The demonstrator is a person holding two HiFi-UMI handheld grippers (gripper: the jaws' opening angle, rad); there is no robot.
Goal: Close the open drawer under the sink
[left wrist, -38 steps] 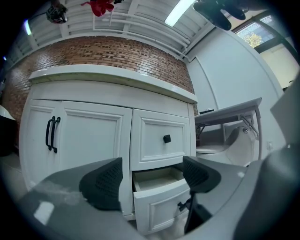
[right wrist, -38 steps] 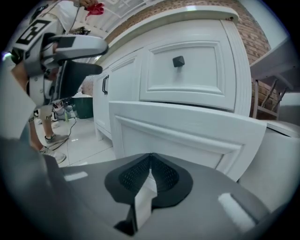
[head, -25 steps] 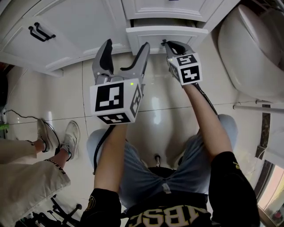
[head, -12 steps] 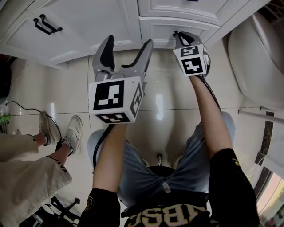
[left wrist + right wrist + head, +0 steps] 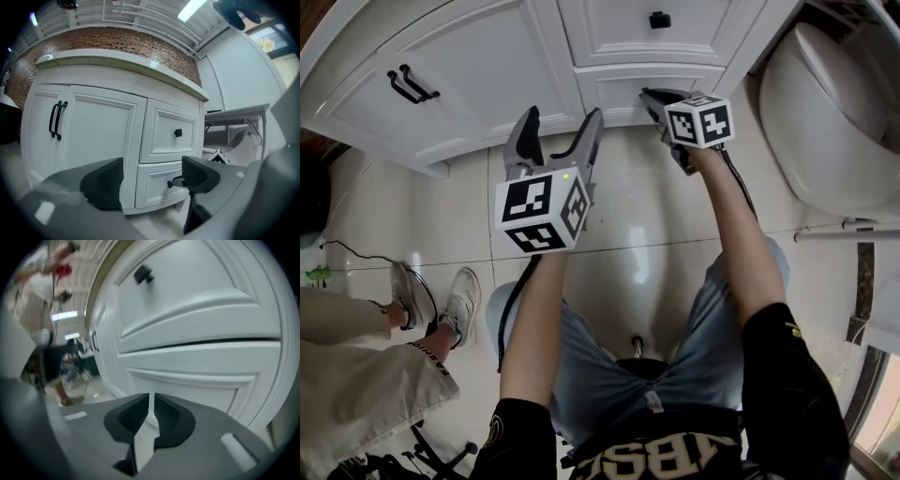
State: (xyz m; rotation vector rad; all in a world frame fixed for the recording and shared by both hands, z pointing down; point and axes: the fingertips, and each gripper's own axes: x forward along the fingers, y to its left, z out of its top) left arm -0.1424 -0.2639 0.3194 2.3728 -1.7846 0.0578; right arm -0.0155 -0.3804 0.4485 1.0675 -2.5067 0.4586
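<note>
So, head view: the lower drawer [image 5: 628,86] sits in the white vanity cabinet [image 5: 487,56], directly under the upper drawer [image 5: 628,28] with its black knob [image 5: 659,19]. Its front runs left to right across the view and looks flush with the cabinet face, or very nearly so. The right gripper [image 5: 649,95] is right at that front, jaws clenched with nothing in them and tips at the panel; contact likely, but I can't confirm it. The left gripper [image 5: 561,120] hangs over the floor [image 5: 628,216], short of the cabinet, jaws spread and empty, well to the left of the drawer. Left gripper view: its jaws stand wide apart and frame the lower drawer [image 5: 152,185]; the right gripper [image 5: 176,182] shows as a dark tip on the drawer's right part. Right gripper view: the pads [image 5: 169,417] are all but together, with only a slit between them, and the lower drawer [image 5: 197,364] fills the view dead ahead and close. The right hand is clearly the nearer one; any remaining push goes straight in, square to the front.
</note>
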